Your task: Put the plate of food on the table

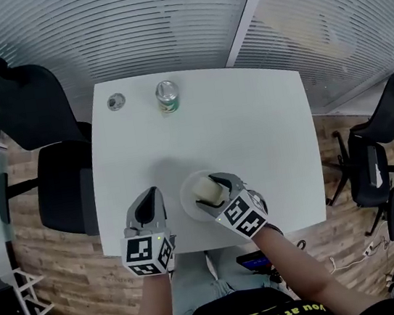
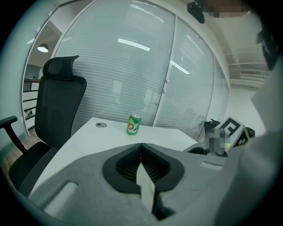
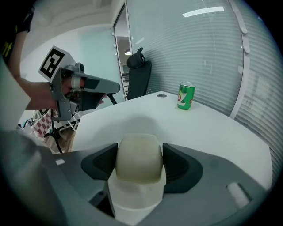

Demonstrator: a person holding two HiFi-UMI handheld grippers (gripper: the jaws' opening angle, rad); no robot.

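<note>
A white round plate [image 1: 188, 195] lies on the white table [image 1: 252, 130] near its front edge. A cream block of food [image 1: 204, 186] sits over it. My right gripper [image 1: 209, 192] is shut on the food, one pad pressed against each side [image 3: 138, 159], with the plate [image 3: 137, 201] right below. My left gripper [image 1: 147, 200] rests to the left of the plate, apart from it. Its jaws meet at the tips [image 2: 141, 147] and hold nothing.
A green drink can [image 1: 167, 96] stands upright at the table's far side, with a small round cap [image 1: 116, 101] to its left. A black office chair [image 1: 38, 125] stands at the table's left, and more chairs [image 1: 388, 161] at the right. Glass walls with blinds close the far side.
</note>
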